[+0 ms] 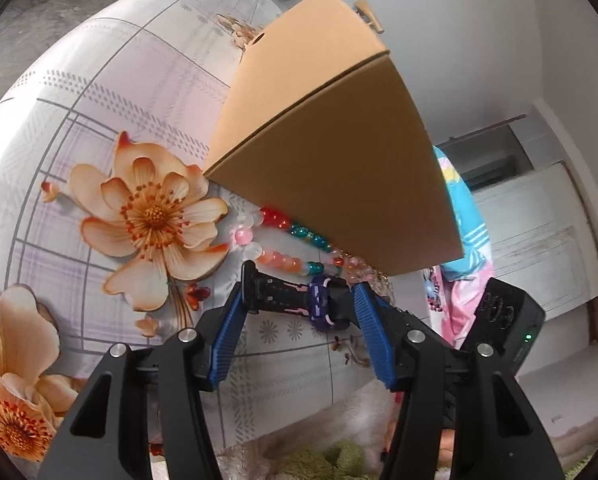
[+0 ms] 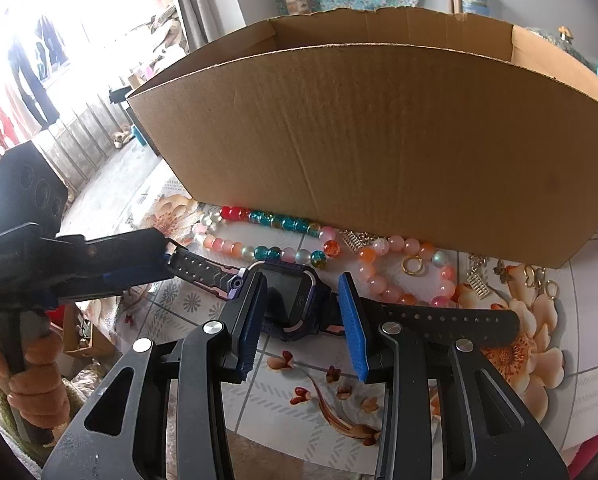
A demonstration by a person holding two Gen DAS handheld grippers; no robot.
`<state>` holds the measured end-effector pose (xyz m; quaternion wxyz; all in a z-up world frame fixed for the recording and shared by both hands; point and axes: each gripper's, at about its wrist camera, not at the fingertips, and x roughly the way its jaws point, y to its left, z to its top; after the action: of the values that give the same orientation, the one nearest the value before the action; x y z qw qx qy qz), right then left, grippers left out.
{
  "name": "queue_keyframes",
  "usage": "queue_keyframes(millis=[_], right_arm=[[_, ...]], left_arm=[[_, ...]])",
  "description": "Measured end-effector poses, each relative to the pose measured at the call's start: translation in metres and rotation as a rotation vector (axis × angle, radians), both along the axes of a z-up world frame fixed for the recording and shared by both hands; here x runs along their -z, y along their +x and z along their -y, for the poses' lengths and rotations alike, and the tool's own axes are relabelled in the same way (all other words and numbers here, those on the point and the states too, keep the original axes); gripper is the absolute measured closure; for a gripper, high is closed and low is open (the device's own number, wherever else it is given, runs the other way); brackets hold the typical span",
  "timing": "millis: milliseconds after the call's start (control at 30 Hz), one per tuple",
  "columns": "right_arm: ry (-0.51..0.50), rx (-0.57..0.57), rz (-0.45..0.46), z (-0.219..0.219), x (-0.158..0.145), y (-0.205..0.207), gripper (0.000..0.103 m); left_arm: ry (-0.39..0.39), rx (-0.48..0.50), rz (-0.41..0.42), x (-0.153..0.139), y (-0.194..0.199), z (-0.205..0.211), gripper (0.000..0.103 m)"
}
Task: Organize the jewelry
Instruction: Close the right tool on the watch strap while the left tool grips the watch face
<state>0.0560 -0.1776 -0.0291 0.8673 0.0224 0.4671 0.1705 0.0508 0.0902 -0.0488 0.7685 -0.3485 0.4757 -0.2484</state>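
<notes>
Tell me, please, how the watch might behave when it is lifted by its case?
The watch will probably droop at both ends: its long perforated strap looks soft and lies flat. The case looks rigid, so it should hold shape. Its smooth screen may slip against the right gripper fingers.

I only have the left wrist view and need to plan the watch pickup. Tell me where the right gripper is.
Observer: The right gripper straddles the watch body, jaws open on either side.
Operator: Report the box top.
Observer: The cardboard box is open on top.
Operator: Name what lies right of the watch.
Observer: A pink bead bracelet lies there, with a gold ring inside its loop.
</notes>
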Motion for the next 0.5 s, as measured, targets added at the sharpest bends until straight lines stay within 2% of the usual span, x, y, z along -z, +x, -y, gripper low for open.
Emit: queue_keyframes(millis=[133, 200, 233, 300, 367, 500], right_arm=[[0.001, -0.001, 0.0, 0.0, 0.0, -0.001, 0.069], [0.003, -0.002, -0.002, 0.0, 0.0, -0.001, 0.069], [0.002, -0.003, -0.002, -0.001, 0.0, -0.001, 0.069], [0.002, -0.005, -0.003, -0.002, 0.0, -0.003, 0.069], [0.008, -0.005, -0.002, -0.002, 0.001, -0.007, 0.069], [0.017, -0.009, 0.001, 0.001, 0.0, -0.015, 0.068]], left_arm=[[0.062, -0.006, 0.034, -0.007, 0.0, 0.01, 0.052], [0.128, -0.008, 0.047, -0.009, -0.001, 0.015, 0.063], [0.167, -0.006, 0.054, -0.01, -0.001, 0.019, 0.067], [0.29, -0.005, 0.075, -0.016, -0.003, 0.031, 0.08], [0.425, -0.004, 0.109, -0.024, -0.007, 0.043, 0.09], [0.574, 0.004, 0.15, -0.03, -0.013, 0.062, 0.091]])
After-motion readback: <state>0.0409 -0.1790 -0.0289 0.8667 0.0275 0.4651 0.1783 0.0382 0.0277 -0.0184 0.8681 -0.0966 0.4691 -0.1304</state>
